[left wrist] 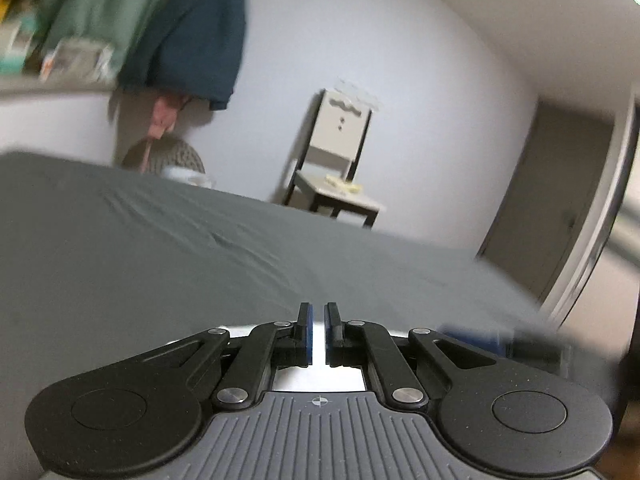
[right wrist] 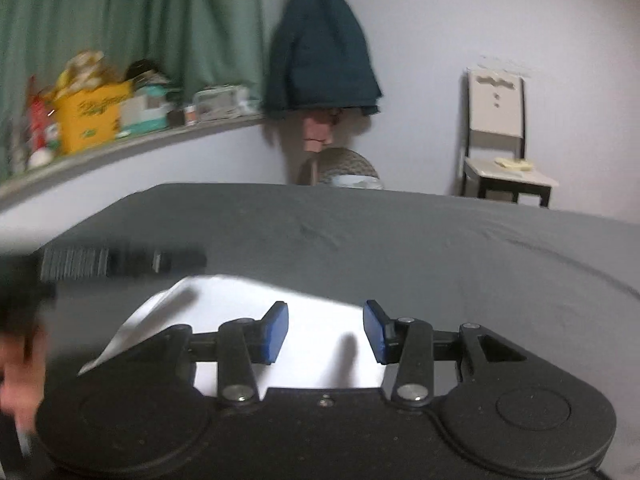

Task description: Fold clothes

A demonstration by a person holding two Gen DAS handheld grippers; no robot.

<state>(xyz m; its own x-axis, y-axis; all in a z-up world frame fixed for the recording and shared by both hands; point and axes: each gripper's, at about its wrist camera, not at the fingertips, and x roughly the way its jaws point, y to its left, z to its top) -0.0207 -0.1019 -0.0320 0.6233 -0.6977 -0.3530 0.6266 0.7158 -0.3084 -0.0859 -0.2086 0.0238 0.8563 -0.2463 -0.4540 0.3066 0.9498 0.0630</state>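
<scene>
L gripper (left wrist: 317,330) had its blue pads (left wrist: 307,332) nearly together w/ a thin gap; white cloth (left wrist: 318,374) showed through that gap and under the linkage, but whether the pads actually pinched it couldn't be told; the R gripper appeared as a blurred dark shape at the right edge of the left wrist view. R gripper (right wrist: 326,330) stood wide open, pads (right wrist: 276,330) well apart, nothing between them; it hovered just above the white cloth (right wrist: 224,304), which lay flat on the grey sheet (right wrist: 440,248) at the near side of the bed, one corner tapering toward the lower left; the L gripper showed as a dark blur just beside the cloth's far left edge in the right wrist view, w/ a blurred hand (right wrist: 20,372) at the frame's left edge. Beyond the bed: a wicker basket (right wrist: 348,166) against the wall; a dark blue coat (right wrist: 322,52) hanging above it; green curtain (right wrist: 132,20) to the left over a shelf (right wrist: 132,142) w/ a yellow box (right wrist: 90,118) and other clutter; a chair (right wrist: 500,136) w/ a pale seat to the right; a doorway (left wrist: 556,204) at far right in the left wrist view.
</scene>
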